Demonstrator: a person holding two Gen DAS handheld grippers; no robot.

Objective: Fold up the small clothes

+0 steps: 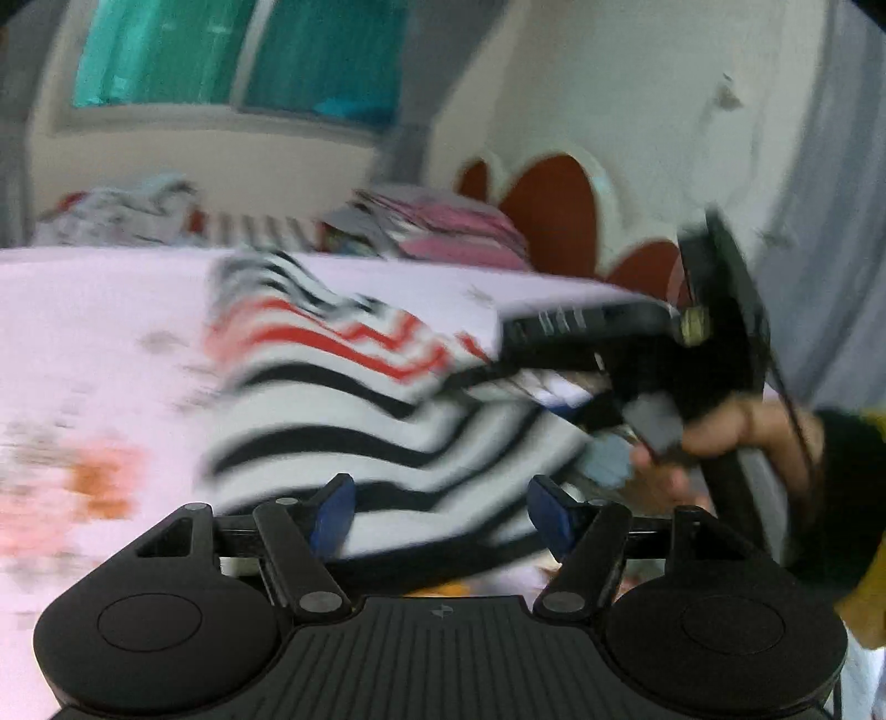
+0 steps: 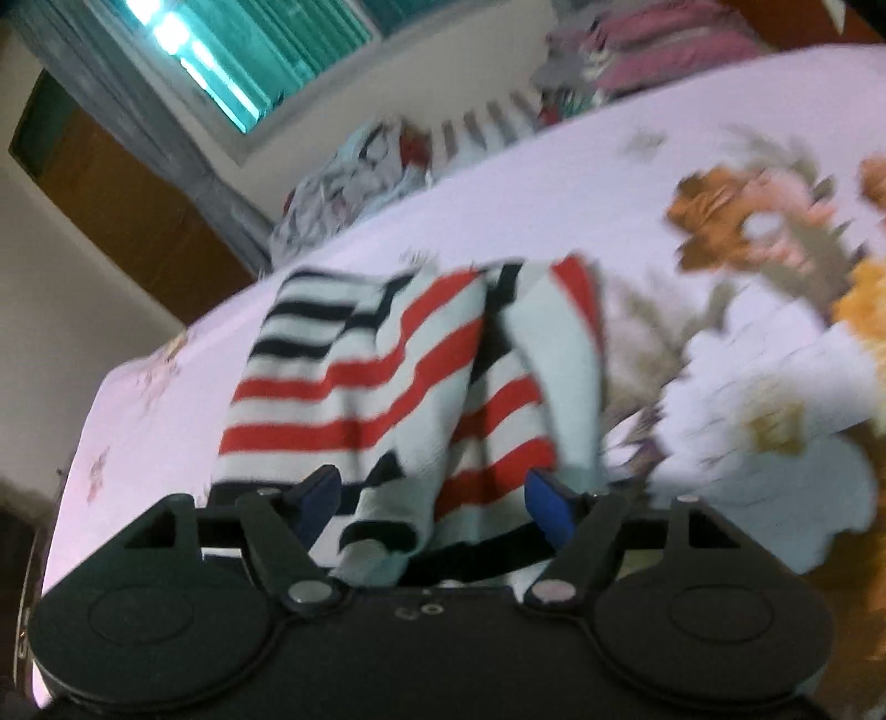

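Observation:
A small striped garment (image 1: 354, 410), white with black and red bands, lies crumpled on the pale floral bedsheet (image 1: 99, 332). My left gripper (image 1: 437, 512) is open, its blue fingertips (image 1: 335, 509) spread at the garment's near edge. In the right wrist view the same garment (image 2: 376, 376) lies partly folded over itself, and my right gripper (image 2: 429, 504) is open with cloth lying between its spread blue pads (image 2: 545, 501). The right gripper's body (image 1: 653, 354) also shows in the left wrist view, held by a hand at the garment's right side. Both views are motion-blurred.
A pile of other clothes (image 1: 127, 210) and a stack of pink folded ones (image 1: 454, 227) lie at the bed's far edge. A red-and-white headboard (image 1: 554, 210) stands at the right. A window (image 2: 249, 50) and a wooden door (image 2: 122, 205) are behind the bed.

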